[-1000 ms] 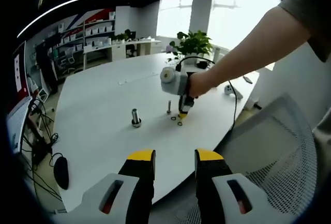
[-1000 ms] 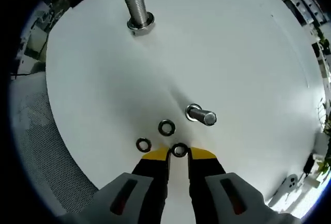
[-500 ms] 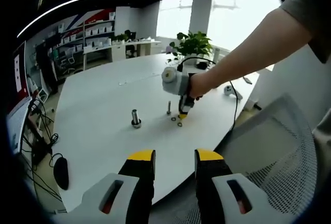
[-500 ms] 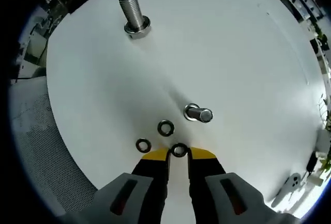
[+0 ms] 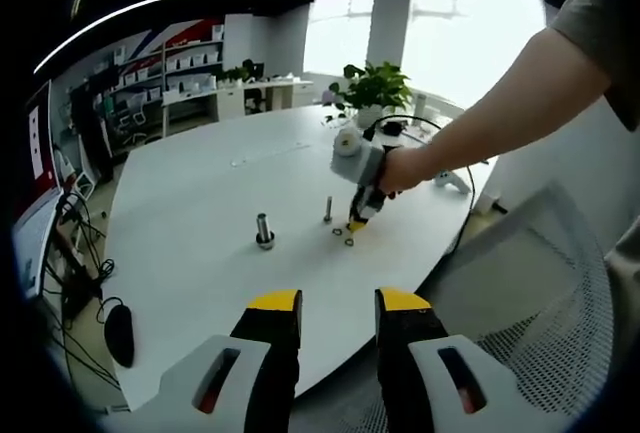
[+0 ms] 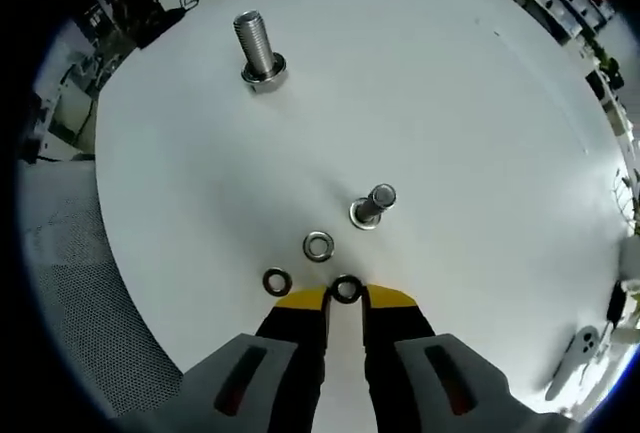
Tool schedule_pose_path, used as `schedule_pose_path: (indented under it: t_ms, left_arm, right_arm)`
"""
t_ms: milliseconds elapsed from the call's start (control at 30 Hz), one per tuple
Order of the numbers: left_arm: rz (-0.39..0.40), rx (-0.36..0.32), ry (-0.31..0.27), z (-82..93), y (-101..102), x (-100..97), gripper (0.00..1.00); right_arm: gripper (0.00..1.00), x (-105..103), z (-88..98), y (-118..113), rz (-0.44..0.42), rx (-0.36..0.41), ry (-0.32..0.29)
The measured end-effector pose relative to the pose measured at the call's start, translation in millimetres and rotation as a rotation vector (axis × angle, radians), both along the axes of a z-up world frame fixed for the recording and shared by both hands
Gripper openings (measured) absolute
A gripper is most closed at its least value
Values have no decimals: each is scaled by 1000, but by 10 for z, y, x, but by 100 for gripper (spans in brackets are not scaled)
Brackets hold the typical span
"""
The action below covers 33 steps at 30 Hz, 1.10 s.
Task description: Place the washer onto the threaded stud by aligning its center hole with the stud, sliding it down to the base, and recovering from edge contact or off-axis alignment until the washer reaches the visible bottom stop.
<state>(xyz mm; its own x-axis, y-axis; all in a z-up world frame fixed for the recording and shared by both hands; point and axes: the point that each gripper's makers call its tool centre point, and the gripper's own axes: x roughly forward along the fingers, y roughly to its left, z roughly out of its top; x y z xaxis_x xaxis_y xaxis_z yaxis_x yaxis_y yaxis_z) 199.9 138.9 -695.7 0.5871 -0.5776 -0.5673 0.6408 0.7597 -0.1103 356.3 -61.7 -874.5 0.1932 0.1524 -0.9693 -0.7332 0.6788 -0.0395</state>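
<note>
Tilting and drawing off to the far right since the earlier frame, the right gripper [image 5: 357, 221] in the left gripper view is leaning over the washers beyond the left gripper [image 5: 338, 305], whose fingers are hanging released over the near edge of the bench [image 5: 190, 233], grasping nothing. Well ahead of those fingers the large stud [image 5: 263, 230] is standing upright, with the small stud [image 5: 327, 209] to its right, just beside the right gripper's tips. A mesh chair [image 5: 540, 293] is sitting to the right of the fingers, off the bench, not in the way

In the right gripper view the right gripper [image 6: 345, 296] is holding its fingers nearly closed, and the washer [image 6: 346, 288] is sitting at their yellow tips; whether it is pinched or only touched I cannot tell. Two more washers are lying just ahead: one [image 6: 277, 281] to the left of the tips, another [image 6: 318, 246] straight beyond. The small stud [image 6: 372, 204] is rising close ahead and slightly right, already ringed at its base; the large stud [image 6: 259, 51] is far ahead to the left. By my reading the pickup is the step in hand, and the next move is calling for a firm pinch, a lift, then centring the hole over a stud's top; the loose washers nearby could be nudged
</note>
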Motion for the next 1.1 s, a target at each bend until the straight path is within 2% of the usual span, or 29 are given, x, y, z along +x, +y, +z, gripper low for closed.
schedule_pose_path:
  t_ms: [567, 1100]
  left_arm:
    - [-2, 7, -1, -3, -1, -6, 27]
    - [-2, 1, -1, 1, -4, -6, 27]
  right_arm:
    - [14, -7, 13, -9, 21, -7, -7]
    - [14, 122, 303, 35, 31, 39, -67]
